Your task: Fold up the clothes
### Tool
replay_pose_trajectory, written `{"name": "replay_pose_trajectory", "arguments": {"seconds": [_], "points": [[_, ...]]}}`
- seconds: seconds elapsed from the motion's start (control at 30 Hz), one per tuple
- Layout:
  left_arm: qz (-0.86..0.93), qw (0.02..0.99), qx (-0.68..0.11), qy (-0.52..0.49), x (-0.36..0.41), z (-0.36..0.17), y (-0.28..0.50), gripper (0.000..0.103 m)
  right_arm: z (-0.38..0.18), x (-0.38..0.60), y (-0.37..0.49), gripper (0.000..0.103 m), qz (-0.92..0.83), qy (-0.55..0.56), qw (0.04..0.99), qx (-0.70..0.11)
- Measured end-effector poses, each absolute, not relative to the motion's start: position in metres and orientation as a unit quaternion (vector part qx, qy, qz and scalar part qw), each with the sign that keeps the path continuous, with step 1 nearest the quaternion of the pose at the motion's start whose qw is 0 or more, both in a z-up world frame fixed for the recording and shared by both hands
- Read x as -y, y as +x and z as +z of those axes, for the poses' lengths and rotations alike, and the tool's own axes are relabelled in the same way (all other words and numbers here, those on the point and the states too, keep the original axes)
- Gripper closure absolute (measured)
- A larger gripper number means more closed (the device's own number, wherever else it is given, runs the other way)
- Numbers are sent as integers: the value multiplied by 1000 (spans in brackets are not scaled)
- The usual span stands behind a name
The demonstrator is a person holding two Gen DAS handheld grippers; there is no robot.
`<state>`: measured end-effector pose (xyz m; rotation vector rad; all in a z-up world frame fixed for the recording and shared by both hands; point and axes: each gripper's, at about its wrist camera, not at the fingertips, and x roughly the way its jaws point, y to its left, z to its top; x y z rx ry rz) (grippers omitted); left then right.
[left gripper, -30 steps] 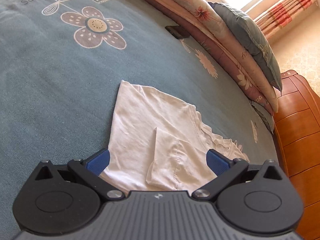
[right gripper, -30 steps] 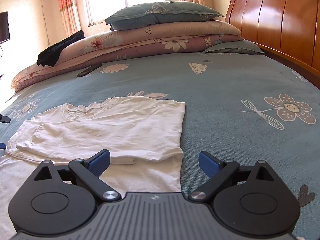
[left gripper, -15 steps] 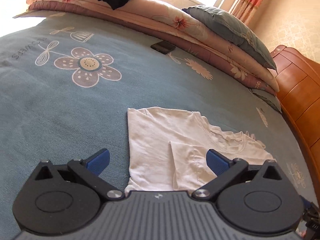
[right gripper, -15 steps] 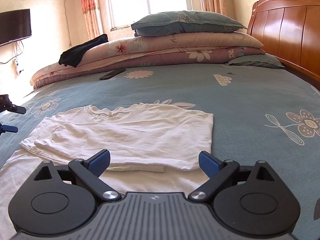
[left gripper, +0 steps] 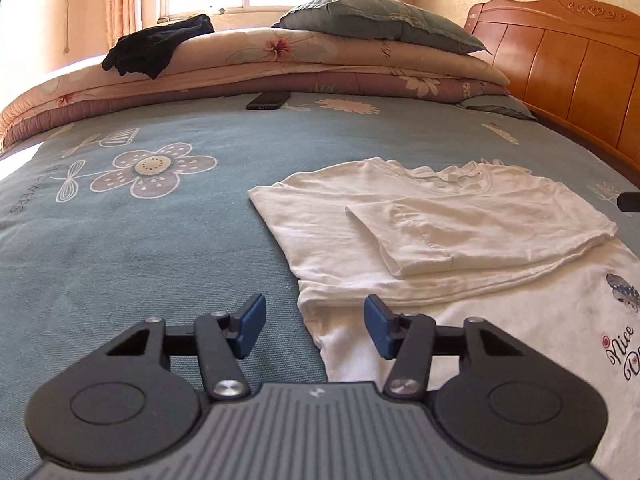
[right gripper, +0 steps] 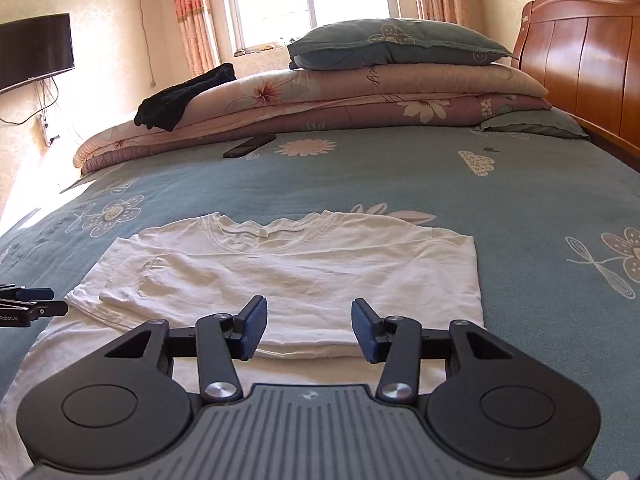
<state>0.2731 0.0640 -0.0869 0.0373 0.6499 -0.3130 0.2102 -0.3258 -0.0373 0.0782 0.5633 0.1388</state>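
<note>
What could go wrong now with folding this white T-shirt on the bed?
1. Both sets of jaws are closing with no cloth between them, so they may miss the white T-shirt.
2. Pinching only the top layer could undo the folded sleeve.
3. The left gripper might catch the bedsheet too.

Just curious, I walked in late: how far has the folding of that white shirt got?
Done: the white T-shirt has its sides and sleeves folded inward. In hand: left tool and right tool are closing above its lower part, neither gripping cloth. Left: folding that printed lower part up.
</note>
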Motion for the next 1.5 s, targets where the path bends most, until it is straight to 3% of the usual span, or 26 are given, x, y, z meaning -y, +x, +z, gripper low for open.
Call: {"name": "replay_pose_trajectory", "arguments": {"seconds": [0.1,0.17,0.27,0.4,0.57,0.6,0.67,0.83,1.17,1.23,1.3,1.5], "points": [[-174,939,-296,-31,-71,-81,273,54,-20,301,220,57,97,6,956,-278],[-193,940,-280,-41,-70,-76,269,51,-12,284,233,75,117,-5,952,-283],[-225,933,-275,-52,-67,-74,271,49,-3,250,260,87,148,-26,945,-291],[-229,917,-319,-77,-70,-94,283,49,-2,194,303,87,191,-52,931,-307],[-224,920,-303,-106,-81,-90,272,48,-13,127,349,86,248,-61,909,-329],[-219,925,-292,-108,-84,-88,268,45,-17,115,357,86,256,-60,905,-335],[-210,932,-270,-122,-92,-83,264,31,-26,92,375,86,271,-56,895,-350],[-193,935,-236,-184,-115,-82,263,30,-70,59,418,84,261,-16,873,-412],[-120,928,-243,-256,-150,-99,277,24,-34,115,392,83,244,46,881,-403],[-115,928,-245,-255,-150,-101,278,24,-42,125,384,84,229,55,874,-424],[-111,930,-246,-250,-150,-102,279,24,-53,134,378,93,214,61,868,-445],[-116,927,-248,-257,-151,-104,281,24,-78,117,358,92,226,41,863,-451]]}}
